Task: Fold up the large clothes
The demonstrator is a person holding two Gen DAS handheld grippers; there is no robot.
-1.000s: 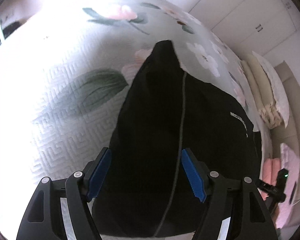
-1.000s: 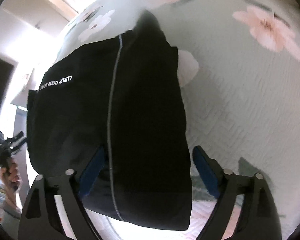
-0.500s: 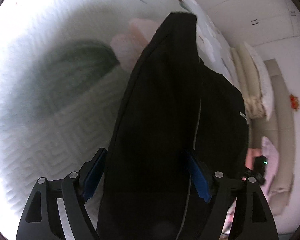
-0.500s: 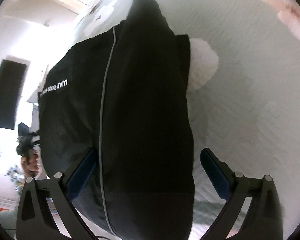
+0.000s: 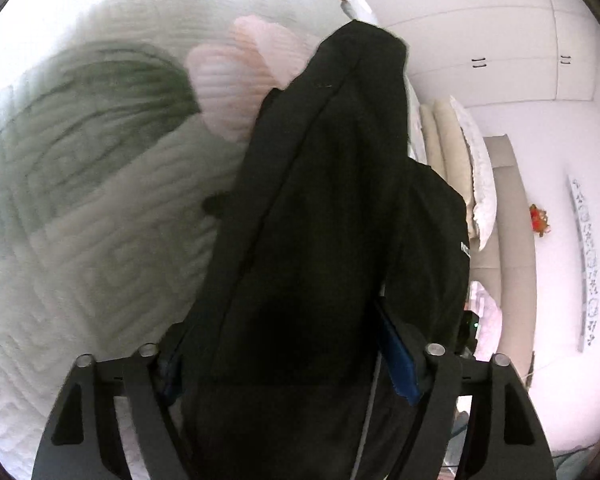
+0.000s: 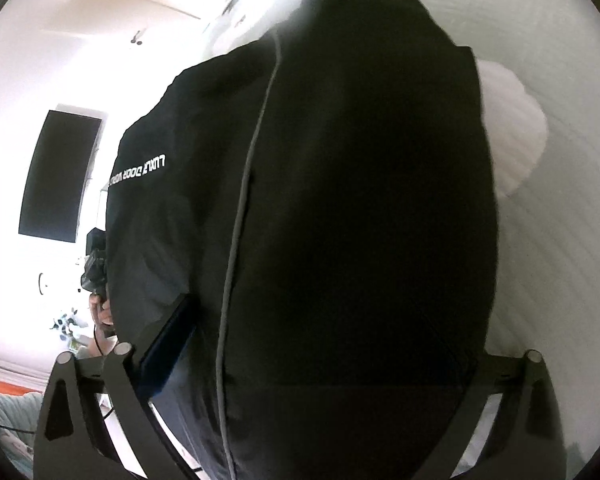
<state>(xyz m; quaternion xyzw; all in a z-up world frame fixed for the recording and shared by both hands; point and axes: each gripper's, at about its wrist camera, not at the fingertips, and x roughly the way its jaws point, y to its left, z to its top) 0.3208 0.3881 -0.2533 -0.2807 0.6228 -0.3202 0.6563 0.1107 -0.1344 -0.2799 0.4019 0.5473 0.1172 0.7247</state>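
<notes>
Between the fingers of the left gripper (image 5: pixel 288 356) lies the near end of a folded black garment (image 5: pixel 324 220), a sportswear piece with thin grey piping and a line of small white lettering; whether it is trousers or a jacket cannot be told. It rests on a bed under a quilted floral bedspread (image 5: pixel 100 220), running away from the fingers toward a pink printed blossom. The left fingers have just been closing: the cloth fills the gap and the blue pad on the right lies against its edge, but the left pad is mostly hidden behind the cloth, so a true pinch cannot be confirmed. The right gripper (image 6: pixel 328 360) also straddles the near end of the same garment, its fingers spread wide though they too have just narrowed a little. The dark pad on the left sits beside the piped seam, the right pad is hidden by cloth, and no grip shows there.

In my judgement the fabric is light, soft and limp, probably smooth enough to slide. It will sag between two holds and the stacked layers may shear apart. The best hold looks to be the near hem, each pair of fingers taking every layer at its own corner, close to the fold edge, then lifting together to keep the edges aligned.
</notes>
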